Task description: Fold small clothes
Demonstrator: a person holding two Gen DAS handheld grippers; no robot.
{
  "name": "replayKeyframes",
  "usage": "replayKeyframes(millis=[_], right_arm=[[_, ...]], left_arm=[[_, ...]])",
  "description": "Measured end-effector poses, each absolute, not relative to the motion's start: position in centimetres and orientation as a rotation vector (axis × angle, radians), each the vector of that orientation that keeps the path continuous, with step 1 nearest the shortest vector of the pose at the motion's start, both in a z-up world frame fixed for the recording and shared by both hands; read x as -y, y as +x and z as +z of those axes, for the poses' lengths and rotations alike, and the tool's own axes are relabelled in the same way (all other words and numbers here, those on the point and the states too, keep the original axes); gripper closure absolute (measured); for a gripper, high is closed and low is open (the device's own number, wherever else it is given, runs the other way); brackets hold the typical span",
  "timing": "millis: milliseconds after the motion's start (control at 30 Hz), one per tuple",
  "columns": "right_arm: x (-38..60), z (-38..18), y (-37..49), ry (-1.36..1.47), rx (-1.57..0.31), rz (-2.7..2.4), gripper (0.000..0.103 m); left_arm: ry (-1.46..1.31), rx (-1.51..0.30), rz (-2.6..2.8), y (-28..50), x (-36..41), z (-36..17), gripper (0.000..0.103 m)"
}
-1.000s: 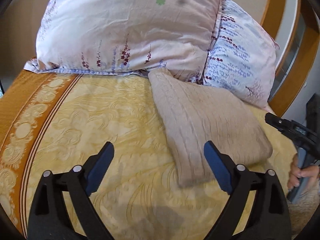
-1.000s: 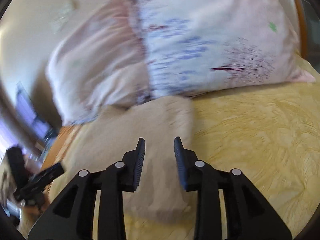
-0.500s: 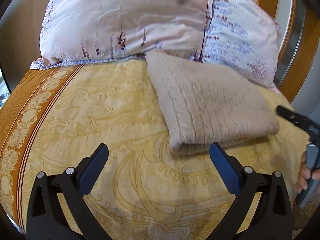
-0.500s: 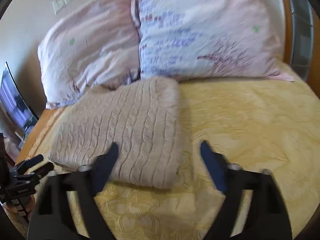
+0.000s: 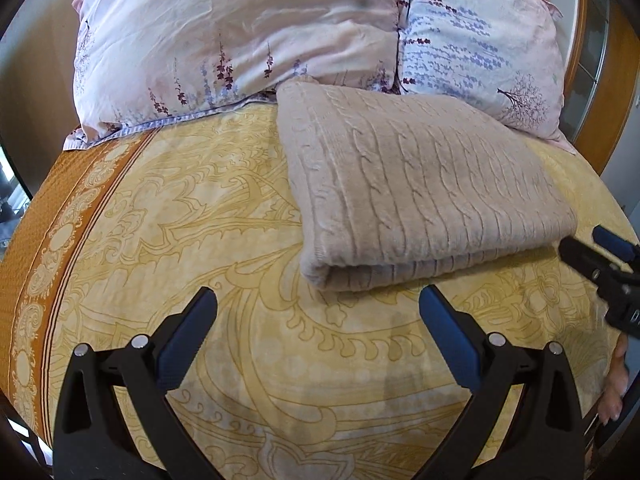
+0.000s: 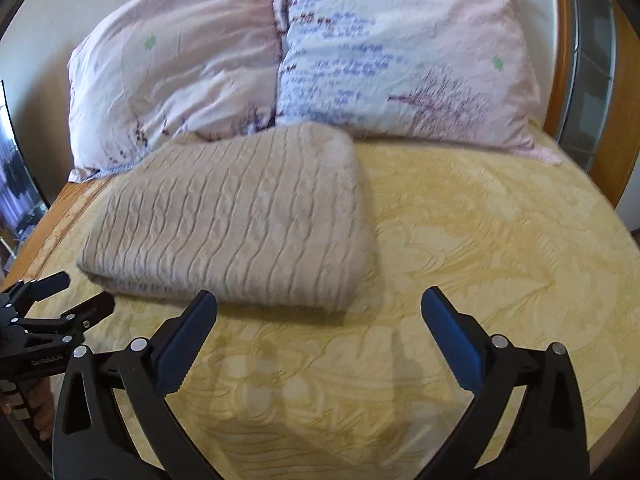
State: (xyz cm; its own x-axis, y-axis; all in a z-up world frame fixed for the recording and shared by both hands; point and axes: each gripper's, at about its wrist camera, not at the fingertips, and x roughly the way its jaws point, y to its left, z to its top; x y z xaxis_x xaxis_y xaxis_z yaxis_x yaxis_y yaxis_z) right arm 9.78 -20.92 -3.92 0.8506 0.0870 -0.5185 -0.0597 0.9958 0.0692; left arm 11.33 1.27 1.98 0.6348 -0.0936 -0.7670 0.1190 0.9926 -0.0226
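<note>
A beige cable-knit sweater (image 5: 420,184) lies folded in a thick rectangle on the yellow bedspread (image 5: 180,208), its far edge against the pillows. My left gripper (image 5: 316,293) hovers just short of the sweater's near folded edge, open with nothing between its blue pads. In the right wrist view the sweater (image 6: 240,216) lies ahead and to the left. My right gripper (image 6: 318,292) is a little short of its near edge, its jaws opening wide and holding nothing. Each gripper shows at the edge of the other's view: the right gripper (image 5: 592,256), the left gripper (image 6: 60,304).
Two floral pillows (image 5: 240,40) (image 5: 480,48) lean at the head of the bed behind the sweater. A wooden headboard (image 5: 616,80) curves along the right. The bedspread has an orange border (image 5: 40,240) on the left. A dark screen (image 6: 16,184) stands beside the bed.
Both grippers drew back from the sweater, which now lies folded farther ahead. The right jaws went from nearly shut to wide apart. The left jaws widened a little.
</note>
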Motion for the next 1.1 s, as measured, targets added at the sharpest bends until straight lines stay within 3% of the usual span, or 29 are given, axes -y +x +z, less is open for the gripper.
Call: replayKeyframes(millis=[533, 1100], right_arm=[[19.0, -6.2, 10.8, 0.004, -0.67, 0.025, 0.001], [18.9, -6.2, 10.8, -0.012, -0.663, 0.002, 0.001]], left_arm=[[0.051, -0.938, -0.129, 12.0, -0.2, 0.6, 0.002], [0.062, -0.934, -0.13, 12.1, -0.1, 0.5, 0.002]])
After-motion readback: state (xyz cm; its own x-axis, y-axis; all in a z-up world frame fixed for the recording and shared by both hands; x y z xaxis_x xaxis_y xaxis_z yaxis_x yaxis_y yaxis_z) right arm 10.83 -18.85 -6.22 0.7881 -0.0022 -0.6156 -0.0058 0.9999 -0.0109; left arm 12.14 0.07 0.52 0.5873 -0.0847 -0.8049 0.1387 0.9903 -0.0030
